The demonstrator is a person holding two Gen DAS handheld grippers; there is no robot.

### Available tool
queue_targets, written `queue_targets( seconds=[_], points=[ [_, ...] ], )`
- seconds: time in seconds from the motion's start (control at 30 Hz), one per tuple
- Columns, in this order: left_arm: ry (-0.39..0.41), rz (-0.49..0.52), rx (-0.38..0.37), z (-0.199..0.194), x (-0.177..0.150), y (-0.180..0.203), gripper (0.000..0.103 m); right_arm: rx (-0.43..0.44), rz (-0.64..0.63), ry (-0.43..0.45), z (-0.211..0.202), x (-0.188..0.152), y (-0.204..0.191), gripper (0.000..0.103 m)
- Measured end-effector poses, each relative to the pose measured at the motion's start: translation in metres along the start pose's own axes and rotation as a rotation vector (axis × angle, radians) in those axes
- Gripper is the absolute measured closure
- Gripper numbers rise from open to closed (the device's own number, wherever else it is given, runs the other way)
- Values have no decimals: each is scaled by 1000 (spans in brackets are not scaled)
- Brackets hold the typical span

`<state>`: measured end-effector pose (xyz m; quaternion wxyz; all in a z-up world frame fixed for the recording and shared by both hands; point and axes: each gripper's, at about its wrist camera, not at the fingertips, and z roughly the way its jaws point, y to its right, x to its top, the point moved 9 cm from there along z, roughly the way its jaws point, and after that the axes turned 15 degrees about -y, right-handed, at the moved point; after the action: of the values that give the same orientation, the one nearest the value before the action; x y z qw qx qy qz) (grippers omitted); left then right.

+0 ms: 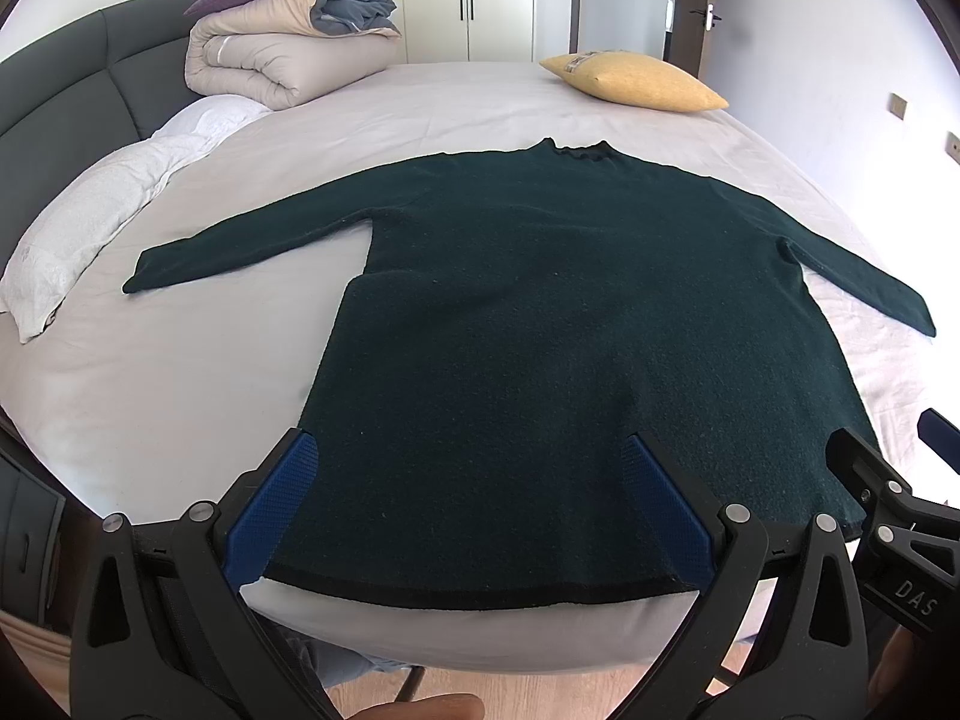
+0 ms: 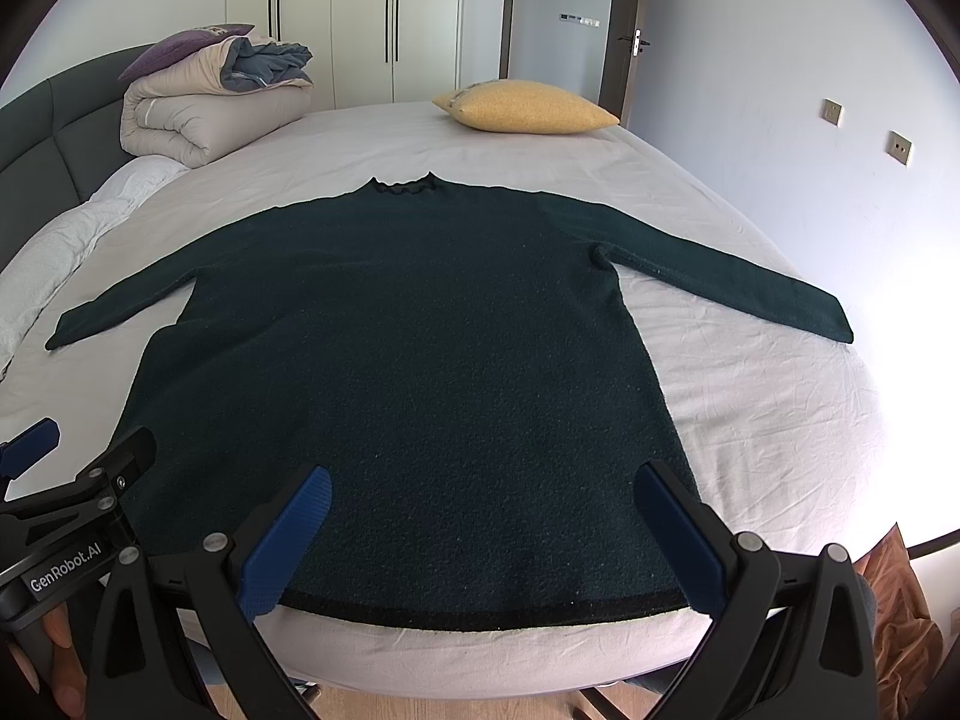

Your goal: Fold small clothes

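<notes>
A dark green long-sleeved sweater point(image 1: 540, 312) lies flat on the bed, collar far, black hem at the near edge, both sleeves spread out sideways; it also shows in the right wrist view point(image 2: 408, 360). My left gripper point(image 1: 468, 456) is open and empty, its blue pads point(image 1: 270, 510) just above the hem's left part. My right gripper point(image 2: 480, 492) is open and empty above the hem's right part. The right gripper shows at the left view's right edge point(image 1: 888, 498), the left gripper at the right view's left edge point(image 2: 78, 480).
The bed sheet point(image 1: 210, 372) is pale grey. A yellow cushion point(image 1: 636, 81) lies at the far side, a folded duvet point(image 1: 282, 54) and a white pillow point(image 1: 102, 204) at the left by the dark headboard point(image 1: 54, 96). Wardrobes and a door stand behind.
</notes>
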<state>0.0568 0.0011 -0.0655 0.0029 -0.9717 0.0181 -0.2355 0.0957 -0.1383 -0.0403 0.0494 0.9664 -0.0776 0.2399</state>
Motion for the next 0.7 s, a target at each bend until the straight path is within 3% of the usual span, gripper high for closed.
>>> queue_targets(
  seconds=[0.7],
  points=[
    [-2, 1, -1, 2, -2, 3, 0, 1, 0, -2, 1, 0, 0, 0]
  ],
)
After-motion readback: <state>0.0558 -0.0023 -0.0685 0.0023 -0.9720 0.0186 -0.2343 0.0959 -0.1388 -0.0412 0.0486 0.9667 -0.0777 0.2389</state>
